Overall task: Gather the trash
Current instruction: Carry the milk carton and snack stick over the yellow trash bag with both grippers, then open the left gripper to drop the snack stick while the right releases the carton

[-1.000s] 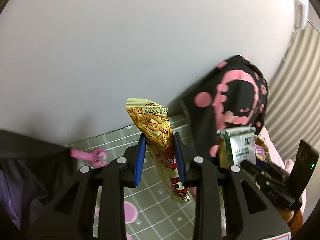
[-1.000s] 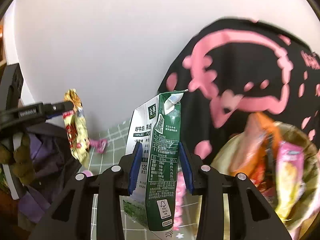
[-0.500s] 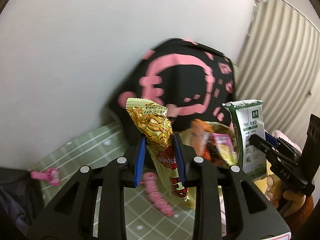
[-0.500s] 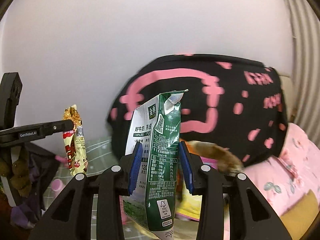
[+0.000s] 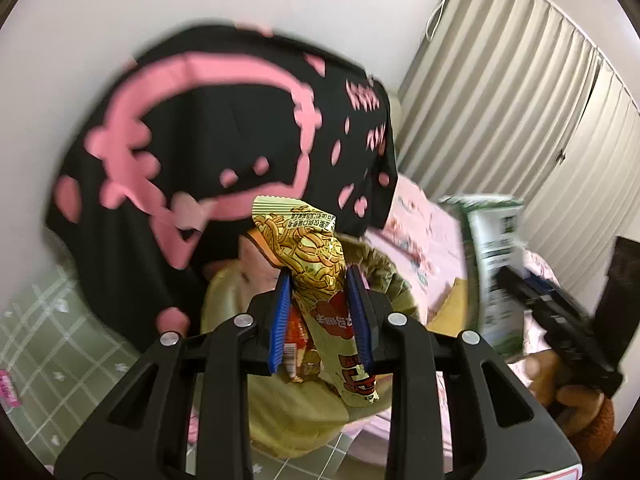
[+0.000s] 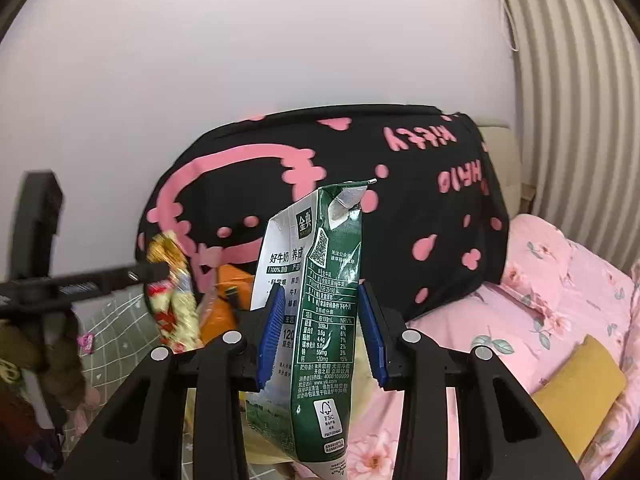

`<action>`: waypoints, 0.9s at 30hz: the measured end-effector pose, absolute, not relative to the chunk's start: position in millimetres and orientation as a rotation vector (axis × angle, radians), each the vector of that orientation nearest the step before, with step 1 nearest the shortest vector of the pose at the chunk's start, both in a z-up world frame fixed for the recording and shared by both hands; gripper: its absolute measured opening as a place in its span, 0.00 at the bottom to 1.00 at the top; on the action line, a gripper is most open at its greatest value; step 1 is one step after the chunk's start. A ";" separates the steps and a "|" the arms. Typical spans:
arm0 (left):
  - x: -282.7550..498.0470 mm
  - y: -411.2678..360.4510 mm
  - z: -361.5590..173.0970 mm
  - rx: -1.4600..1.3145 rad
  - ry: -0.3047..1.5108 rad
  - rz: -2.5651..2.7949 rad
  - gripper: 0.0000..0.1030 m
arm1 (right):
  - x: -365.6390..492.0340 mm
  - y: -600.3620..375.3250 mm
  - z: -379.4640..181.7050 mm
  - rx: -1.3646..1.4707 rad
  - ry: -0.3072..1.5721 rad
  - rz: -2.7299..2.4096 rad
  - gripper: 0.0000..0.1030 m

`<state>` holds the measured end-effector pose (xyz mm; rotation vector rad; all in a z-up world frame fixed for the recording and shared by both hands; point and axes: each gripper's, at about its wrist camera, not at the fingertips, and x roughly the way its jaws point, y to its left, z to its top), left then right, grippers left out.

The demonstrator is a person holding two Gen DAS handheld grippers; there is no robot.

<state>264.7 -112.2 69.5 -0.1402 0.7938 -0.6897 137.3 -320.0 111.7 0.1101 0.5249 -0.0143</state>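
I'm in a bedroom at home: a bed with pink flowered bedding [image 6: 560, 320], a yellow cushion [image 6: 576, 392], a black pillow with pink cartoon print [image 6: 400, 200], and pleated curtains [image 5: 520, 100] beside it.

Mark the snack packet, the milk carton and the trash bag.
snack packet [image 5: 316, 256], left wrist view, on its printed noodle picture.
milk carton [image 6: 328, 320], right wrist view, on its green side panel.
trash bag [image 5: 292, 420], left wrist view, on its yellow outer wall.
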 end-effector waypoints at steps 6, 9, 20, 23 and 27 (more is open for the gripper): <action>282.4 -169.6 18.8 -0.037 0.913 -0.701 0.24 | 140.2 -346.9 102.5 0.117 0.536 -0.056 0.35; 286.2 -197.5 -0.9 0.052 0.934 -0.691 0.22 | 144.6 -357.6 96.1 0.128 0.551 -0.064 0.35; 277.5 -191.3 17.4 0.018 0.912 -0.755 0.39 | 164.6 -360.7 82.8 0.130 0.564 -0.014 0.35; 274.7 -167.9 31.0 0.001 0.891 -0.696 0.40 | 177.2 -341.6 82.5 0.126 0.551 0.053 0.35; 271.0 -124.0 41.9 -0.064 0.864 -0.601 0.41 | 196.8 -309.1 73.9 0.112 0.563 0.163 0.35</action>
